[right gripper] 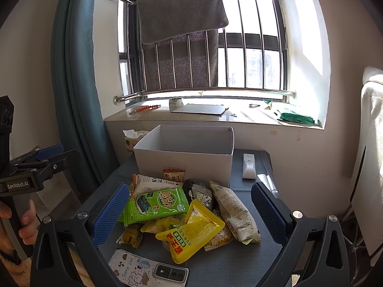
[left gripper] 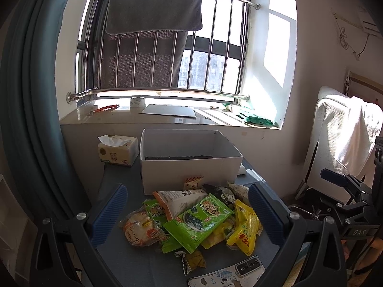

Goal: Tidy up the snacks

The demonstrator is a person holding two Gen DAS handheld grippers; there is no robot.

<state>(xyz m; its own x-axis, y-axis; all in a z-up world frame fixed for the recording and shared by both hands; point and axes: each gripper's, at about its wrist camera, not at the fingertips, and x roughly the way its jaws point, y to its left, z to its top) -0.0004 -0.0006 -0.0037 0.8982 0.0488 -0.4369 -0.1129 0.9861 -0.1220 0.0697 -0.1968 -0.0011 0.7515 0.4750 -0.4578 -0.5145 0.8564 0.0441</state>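
A heap of snack packets lies on the dark table in front of an open white box (left gripper: 191, 165) (right gripper: 184, 160). On top are a green seaweed packet (left gripper: 198, 220) (right gripper: 155, 205), a yellow pouch (left gripper: 244, 227) (right gripper: 191, 232), a pale round-cake packet (left gripper: 141, 227) and a long beige bag (right gripper: 237, 212). My left gripper (left gripper: 189, 212) hovers open above the heap, nothing between its blue pads. My right gripper (right gripper: 189, 212) is also open over the heap, holding nothing. The left gripper's body (right gripper: 36, 167) shows at the far left of the right wrist view, held by a hand.
A phone in a cartoon case (right gripper: 146, 270) (left gripper: 227, 275) lies at the table's near edge. A tissue pack (left gripper: 118, 150) stands left of the box, a white remote (right gripper: 249, 166) right of it. Windowsill behind holds tape and a grey board. A white chair (left gripper: 344, 143) stands at the right.
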